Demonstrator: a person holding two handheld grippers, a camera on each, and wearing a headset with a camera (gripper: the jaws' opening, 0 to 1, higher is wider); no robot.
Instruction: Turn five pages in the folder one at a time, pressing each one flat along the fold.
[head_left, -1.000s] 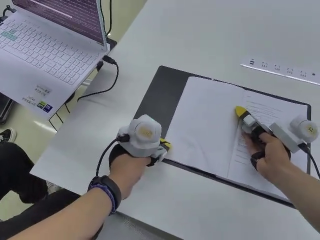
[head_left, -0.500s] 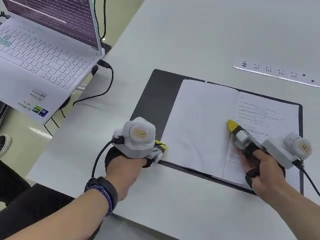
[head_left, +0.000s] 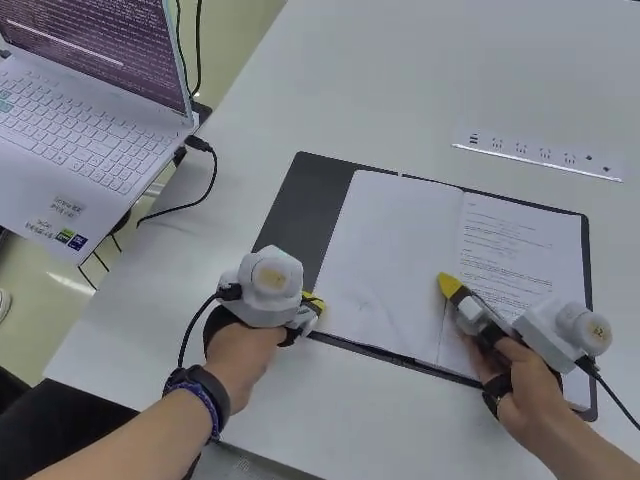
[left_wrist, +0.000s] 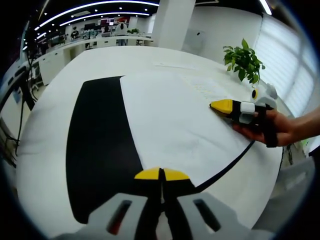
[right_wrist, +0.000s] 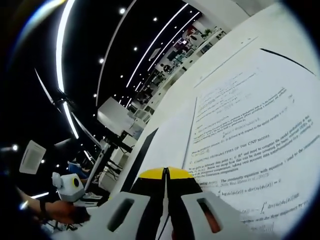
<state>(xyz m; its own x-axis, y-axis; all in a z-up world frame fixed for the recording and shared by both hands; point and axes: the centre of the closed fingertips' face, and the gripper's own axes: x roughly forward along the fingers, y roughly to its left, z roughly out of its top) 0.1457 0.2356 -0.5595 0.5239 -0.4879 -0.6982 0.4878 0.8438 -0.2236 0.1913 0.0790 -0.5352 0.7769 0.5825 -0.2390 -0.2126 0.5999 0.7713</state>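
White worktop (head_left: 420, 70) bearing a black folder (head_left: 300, 205), open flat near the front edge, with a laptop (head_left: 70, 150) at far left. At the folder's near-left edge rests the left claw (head_left: 315, 300), jaws clenched together with nothing seen between them. The right claw (head_left: 448, 285), likewise clenched, lies with its tip on the fold (head_left: 458, 230), toward its near end.

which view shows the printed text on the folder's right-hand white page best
Right gripper view: the printed white page lies close under the lens, its lines readable. The head view has the whole page, text tiny; the left gripper view catches it far off.
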